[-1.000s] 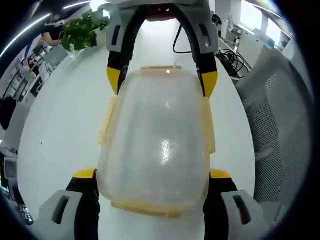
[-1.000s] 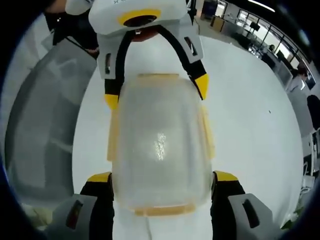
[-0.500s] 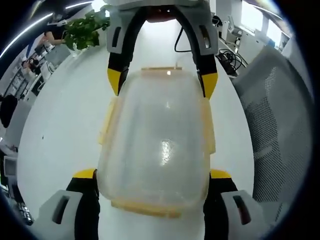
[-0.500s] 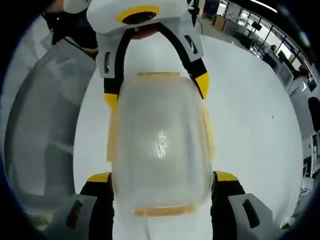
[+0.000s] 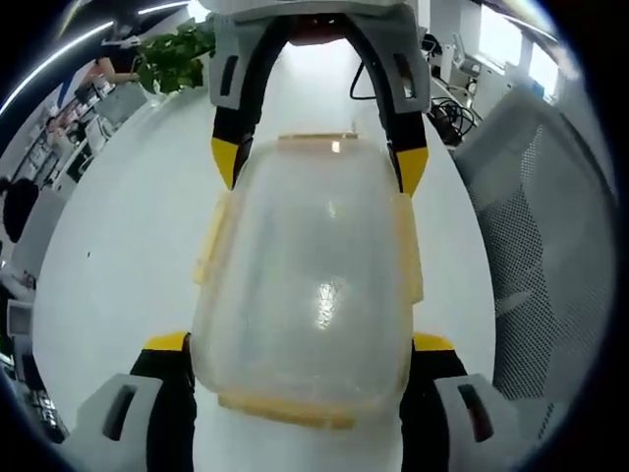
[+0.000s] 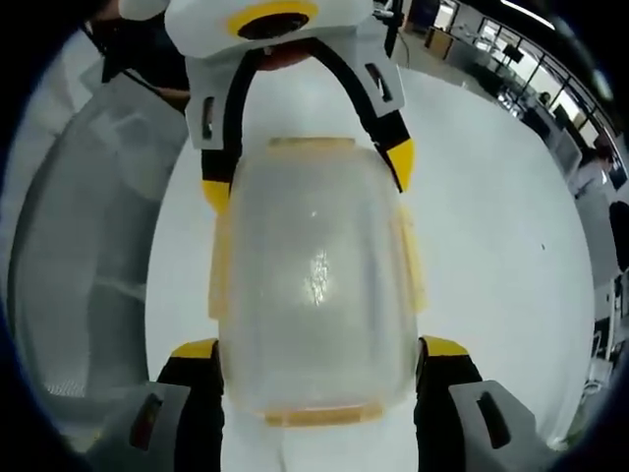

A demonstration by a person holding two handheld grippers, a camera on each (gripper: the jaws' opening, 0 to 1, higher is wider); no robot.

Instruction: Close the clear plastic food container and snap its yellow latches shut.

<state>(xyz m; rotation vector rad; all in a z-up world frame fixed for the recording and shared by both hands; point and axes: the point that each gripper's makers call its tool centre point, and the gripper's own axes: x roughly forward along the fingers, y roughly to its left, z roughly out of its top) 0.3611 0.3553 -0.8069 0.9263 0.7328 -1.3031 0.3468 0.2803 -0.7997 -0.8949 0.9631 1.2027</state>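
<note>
The white table (image 5: pixel 128 246) carries everything, with a grey mesh chair (image 5: pixel 550 256) beside it and a green plant (image 5: pixel 177 61) at its far end in the left gripper view. On the table, between the two pairs of tongs, sits the clear plastic food container (image 5: pixel 310 285), its lid already lying over the box and its yellow latches (image 5: pixel 209 241) along the long sides and at both short ends; from these views I cannot tell whether any of them is clicked home. The left tongs (image 5: pixel 300 344) straddle one short end, jaws spread to either side of the container's corners and close against its walls, though whether they squeeze it is unclear. The right tongs (image 6: pixel 319 346) do the same at the opposite end, and each pair shows in the other's view at the container's far end, e.g. the right tongs in the left gripper view. To do this step well, I would judge it best to keep one pair steadying the box while the other presses a latch flat down over the rim, working latch by latch, and pushing squarely so that the light container neither slides nor tips on the smooth table.
</note>
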